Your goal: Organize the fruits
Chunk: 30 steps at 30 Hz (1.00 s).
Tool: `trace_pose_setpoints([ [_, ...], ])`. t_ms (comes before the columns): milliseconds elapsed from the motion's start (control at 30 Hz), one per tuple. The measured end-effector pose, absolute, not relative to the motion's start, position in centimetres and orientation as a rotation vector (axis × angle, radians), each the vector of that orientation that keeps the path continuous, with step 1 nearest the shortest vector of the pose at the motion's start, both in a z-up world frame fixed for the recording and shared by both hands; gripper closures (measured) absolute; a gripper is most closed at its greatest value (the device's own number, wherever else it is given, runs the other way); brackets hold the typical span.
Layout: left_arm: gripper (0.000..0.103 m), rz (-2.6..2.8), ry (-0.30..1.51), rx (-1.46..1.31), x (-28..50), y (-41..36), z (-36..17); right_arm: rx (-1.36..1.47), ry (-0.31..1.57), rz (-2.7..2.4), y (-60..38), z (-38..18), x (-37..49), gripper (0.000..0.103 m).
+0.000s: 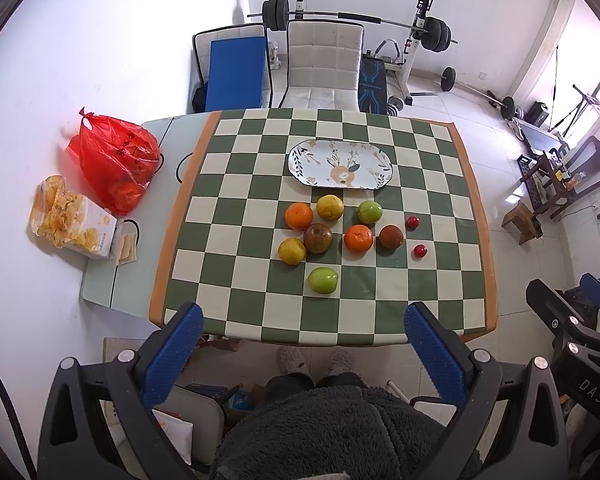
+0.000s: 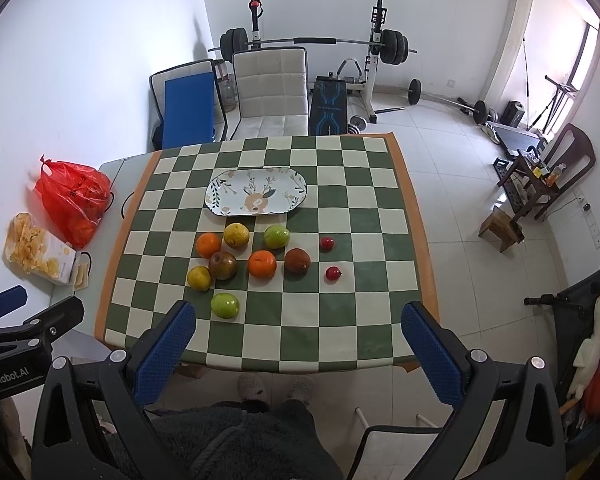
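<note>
Several fruits lie loose on the green-and-cream checked tablecloth: two oranges, two yellow citrus, two green apples, two brown-red fruits and two small red fruits. Behind them sits an oval deer-print plate with nothing on it. My left gripper hangs open high above the table's near edge. The right gripper is open too, equally far back. In the right wrist view the nearest green apple sits by the left fingertip.
A red plastic bag and a box of chips sit on the grey table part at the left. A white chair stands behind the table, with a weight bench and barbell beyond. The person's slippers show below.
</note>
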<state>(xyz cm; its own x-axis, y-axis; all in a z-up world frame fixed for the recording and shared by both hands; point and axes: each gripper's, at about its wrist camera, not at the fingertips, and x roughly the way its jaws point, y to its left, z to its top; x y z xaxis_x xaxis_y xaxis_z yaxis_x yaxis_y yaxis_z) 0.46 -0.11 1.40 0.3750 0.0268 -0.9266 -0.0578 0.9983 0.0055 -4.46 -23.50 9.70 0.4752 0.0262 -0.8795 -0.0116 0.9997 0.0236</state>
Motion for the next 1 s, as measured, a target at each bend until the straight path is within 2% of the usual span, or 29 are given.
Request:
trace_pose_setpoints([
  [533,0.000,0.052,1.182,-0.028,0.3,0.1,1.3,0.034,1.079,0.028,-23.5,10.1,-4.3,0.000],
  [700,0.000,0.177,1.022,0.041,1.4,-0.1,1.6,0.065,1.042,0.014,-24.4,10.3,-3.3,0.000],
  [867,0.000,0.335,0.908,0.163,5.4,1.1,-0.9,0.121,1.028,0.068,-24.6,5.7,1.5,0.000],
  [1000,0.000,0.364,1.035,0.204,10.9,3.3,-6.4,0.169,1.096,0.127,-23.4,-0.5,6.5,0.000],
])
